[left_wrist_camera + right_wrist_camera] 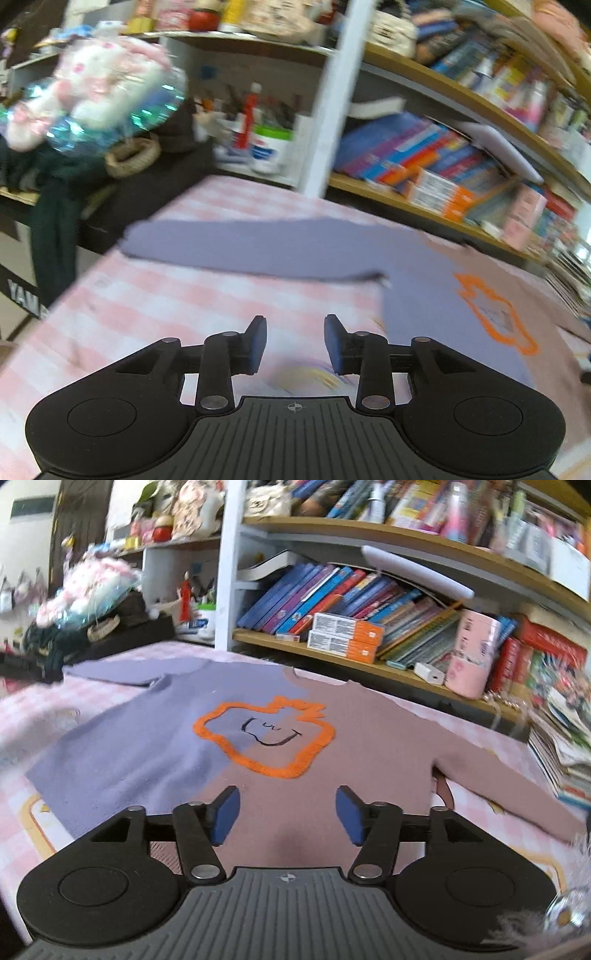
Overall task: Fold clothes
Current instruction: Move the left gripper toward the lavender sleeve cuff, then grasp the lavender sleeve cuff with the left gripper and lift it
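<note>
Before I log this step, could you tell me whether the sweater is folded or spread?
Spread: the sweater lies flat on the checked cloth, both sleeves out sideways.

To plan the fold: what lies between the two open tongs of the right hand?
Nothing is gripped: only the flat sweater shows between the right tongs, in the right wrist view.

A matt knitted sweater (155, 746) lay on checked cotton bedding (155, 295); fuzzy orange outline (266, 738), wooden shelves (332, 657) at twelve o'clock.
</note>
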`<act>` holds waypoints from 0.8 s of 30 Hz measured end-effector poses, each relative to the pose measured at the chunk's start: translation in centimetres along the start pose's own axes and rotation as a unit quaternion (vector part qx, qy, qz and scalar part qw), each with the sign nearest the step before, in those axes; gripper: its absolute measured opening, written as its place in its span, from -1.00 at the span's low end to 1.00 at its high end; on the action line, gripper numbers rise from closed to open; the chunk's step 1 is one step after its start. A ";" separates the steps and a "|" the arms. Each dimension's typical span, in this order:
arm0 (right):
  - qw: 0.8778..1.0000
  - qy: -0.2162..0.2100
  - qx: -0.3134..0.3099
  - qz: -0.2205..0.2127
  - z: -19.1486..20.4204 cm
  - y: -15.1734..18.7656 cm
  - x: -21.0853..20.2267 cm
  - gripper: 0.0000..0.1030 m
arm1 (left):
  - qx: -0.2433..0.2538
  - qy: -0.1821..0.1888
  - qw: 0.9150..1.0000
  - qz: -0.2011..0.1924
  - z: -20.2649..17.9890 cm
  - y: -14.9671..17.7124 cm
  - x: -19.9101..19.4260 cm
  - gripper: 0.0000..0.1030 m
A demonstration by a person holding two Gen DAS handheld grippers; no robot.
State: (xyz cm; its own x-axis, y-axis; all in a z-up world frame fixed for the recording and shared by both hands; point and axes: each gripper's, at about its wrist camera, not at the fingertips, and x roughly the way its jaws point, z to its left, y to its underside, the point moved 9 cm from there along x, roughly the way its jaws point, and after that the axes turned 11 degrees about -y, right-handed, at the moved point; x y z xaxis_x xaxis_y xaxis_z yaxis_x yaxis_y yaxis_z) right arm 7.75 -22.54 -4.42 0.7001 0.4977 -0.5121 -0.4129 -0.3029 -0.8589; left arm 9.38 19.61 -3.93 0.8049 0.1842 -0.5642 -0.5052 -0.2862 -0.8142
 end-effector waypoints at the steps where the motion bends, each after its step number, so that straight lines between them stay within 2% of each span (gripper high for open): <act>1: 1.000 0.003 -0.006 0.005 0.1 0.0 0.5 0.12 | -0.010 -0.012 1.000 -0.003 0.9 -0.7 0.7 -0.32; 6: 0.999 0.010 -0.002 0.031 -0.4 0.8 2.3 0.14 | -0.064 -0.077 0.995 -0.007 5.6 -3.4 4.6 -0.31; 11: 0.999 -0.003 0.004 0.041 -0.8 2.4 3.0 0.14 | -0.122 -0.134 0.983 0.009 9.7 -4.1 8.1 -0.24; 14: 0.999 -0.012 0.028 0.034 -1.1 2.7 2.9 0.18 | -0.164 -0.135 0.977 0.014 11.2 -4.3 9.1 -0.13; 17: 0.999 -0.014 0.034 0.036 -1.2 2.6 3.0 0.22 | -0.208 -0.124 0.970 0.014 12.0 -4.2 9.9 -0.13; 20: 0.999 -0.014 0.032 0.036 -1.2 2.6 2.9 0.22 | -0.257 -0.120 0.959 0.008 12.8 -4.2 10.4 -0.14; 24: 0.998 -0.019 0.038 0.037 -1.3 2.6 3.0 0.22 | -0.283 -0.117 0.952 0.006 12.4 -4.3 10.8 -0.17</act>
State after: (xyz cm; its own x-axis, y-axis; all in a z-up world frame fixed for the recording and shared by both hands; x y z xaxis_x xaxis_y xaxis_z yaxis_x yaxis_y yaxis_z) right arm 9.57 -22.90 -8.15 0.6440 0.5075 -0.5724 -0.5064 -0.2780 -0.8162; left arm 16.33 34.45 -8.23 0.6752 0.3633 -0.6419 -0.2124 -0.7376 -0.6409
